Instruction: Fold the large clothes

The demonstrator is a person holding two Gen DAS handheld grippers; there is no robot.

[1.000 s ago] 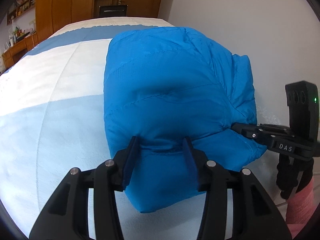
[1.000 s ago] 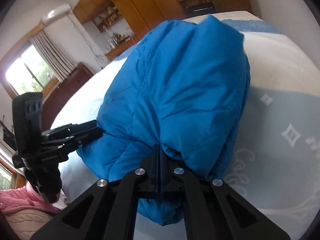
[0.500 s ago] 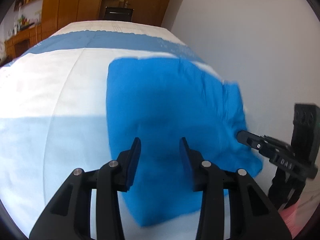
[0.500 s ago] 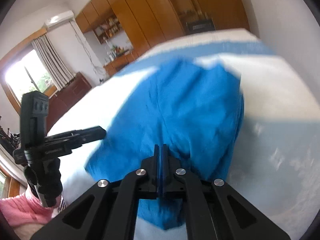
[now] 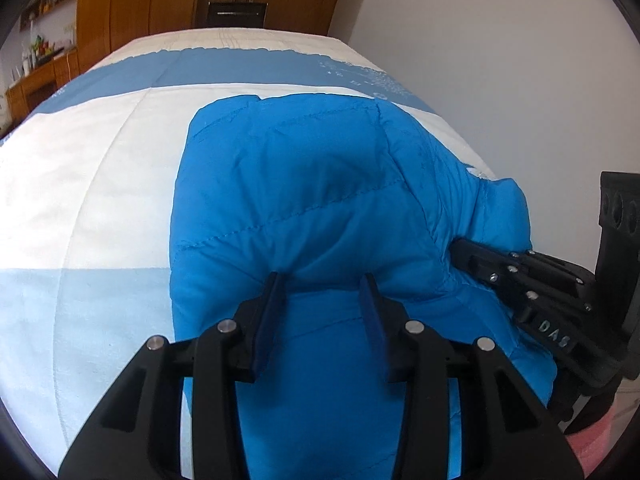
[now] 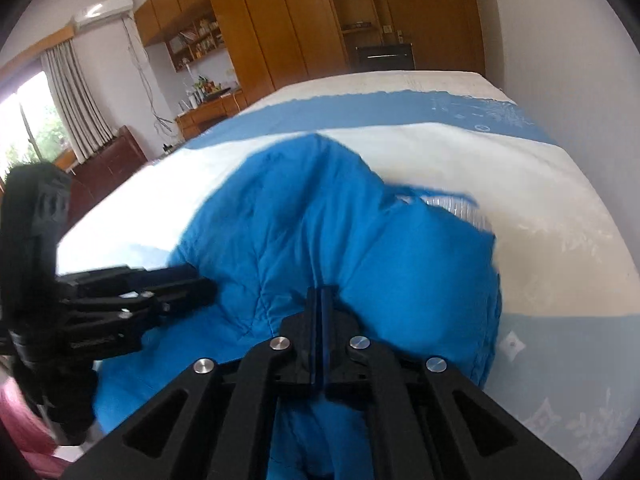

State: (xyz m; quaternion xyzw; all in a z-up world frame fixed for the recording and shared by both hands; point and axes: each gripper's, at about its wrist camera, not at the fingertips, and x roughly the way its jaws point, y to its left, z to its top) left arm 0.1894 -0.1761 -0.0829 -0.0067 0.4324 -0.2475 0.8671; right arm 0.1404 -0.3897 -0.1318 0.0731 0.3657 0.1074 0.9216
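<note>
Blue padded jacket [image 5: 320,208] has dropped back onto the bed [image 5: 80,184] since a moment ago, a folded bundle beside the wall, the left gripper [image 5: 322,292] spread wide against it, the right gripper [image 6: 320,300] still pinched on its edge, so this fold looks nearly set.

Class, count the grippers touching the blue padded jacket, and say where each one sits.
2. The left gripper, jaws apart, presses into the blue padded jacket at its near edge. The right gripper is shut on a fold at the jacket's right side.
</note>
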